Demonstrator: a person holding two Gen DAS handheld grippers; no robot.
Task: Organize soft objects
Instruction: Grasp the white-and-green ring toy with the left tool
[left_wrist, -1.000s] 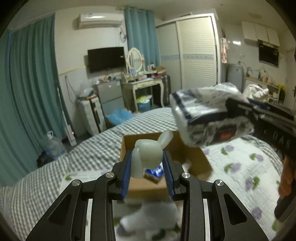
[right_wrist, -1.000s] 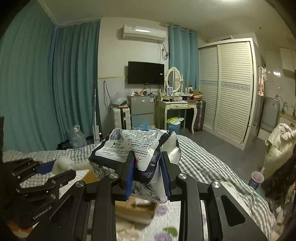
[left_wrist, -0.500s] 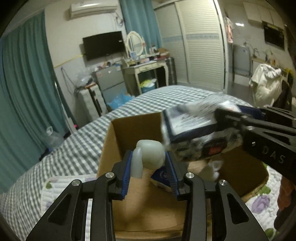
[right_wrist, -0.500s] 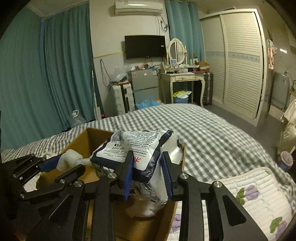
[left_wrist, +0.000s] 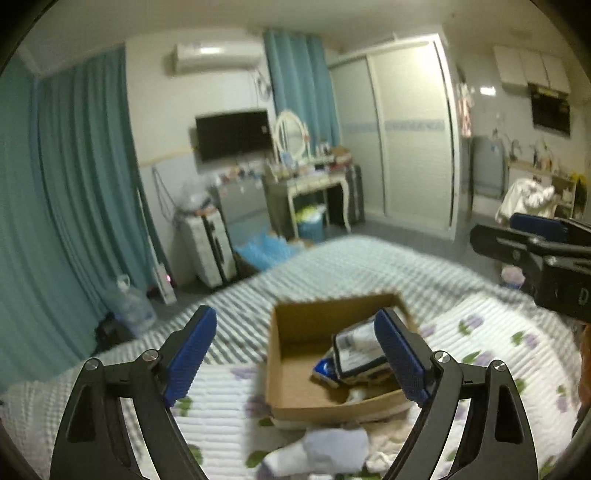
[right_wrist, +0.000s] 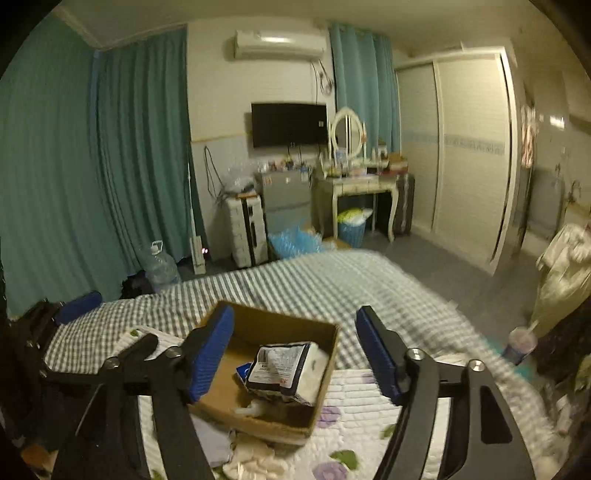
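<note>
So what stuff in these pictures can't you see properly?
- White toy in the box: mostly under the pack, right view.
- Print on the pack: too small, both views.
- Blue item in the box: mostly behind the pack, left view.
- Bundle before the box: blurred, cut by the bottom edge, left view.
- Cup beside the bed: blurred, right view.

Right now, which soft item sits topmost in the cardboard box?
The white pack with the dark printed label: it lies on top in the cardboard box, over the blue packet and the white toy beneath it.
</note>
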